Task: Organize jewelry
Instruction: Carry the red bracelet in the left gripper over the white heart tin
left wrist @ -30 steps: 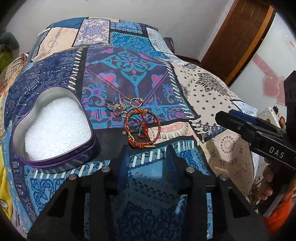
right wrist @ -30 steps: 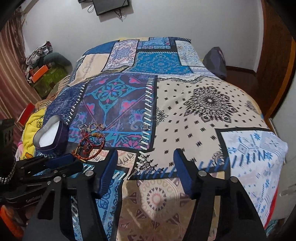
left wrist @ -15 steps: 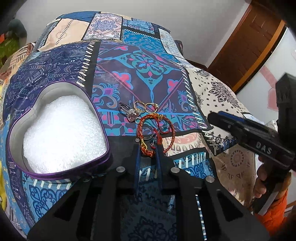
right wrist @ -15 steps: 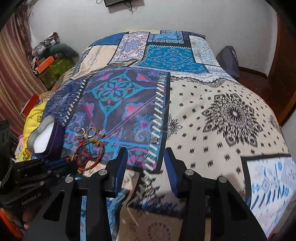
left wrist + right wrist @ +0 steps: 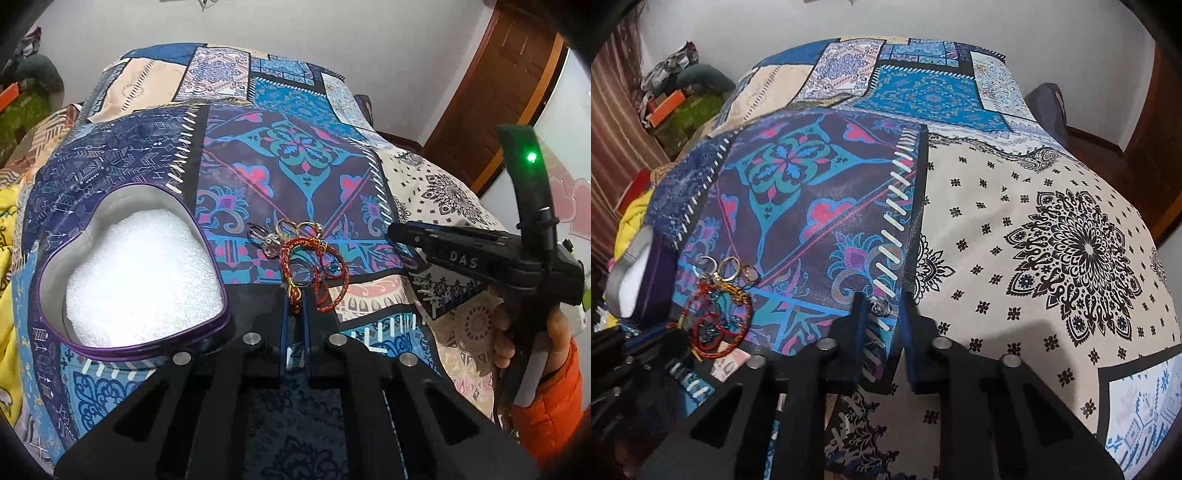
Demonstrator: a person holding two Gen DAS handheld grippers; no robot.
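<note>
Red braided bracelet (image 5: pixel 295 295) pinched by left gripper (image 5: pixel 295 314), heart tin (image 5: pixel 133 343) beside; right gripper (image 5: pixel 882 314) fingers narrow w/ small silver piece (image 5: pixel 881 307) between.

walls (image 5: pixel 746 22): white | door (image 5: pixel 517 74): brown wood | bed (image 5: pixel 1015 192): patchwork cover (blues, cream)

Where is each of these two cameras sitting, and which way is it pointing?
Left wrist view: sits on the left gripper, looking forward over the bedspread at the heart-shaped box and the red bracelet it pinches; the right gripper and the person's hand show at right.
Right wrist view: sits on the right gripper, looking across the bed; only its own narrowly parted fingers show clearly.
Shared: the bracelet, the rings, the box and the bedspread.
</note>
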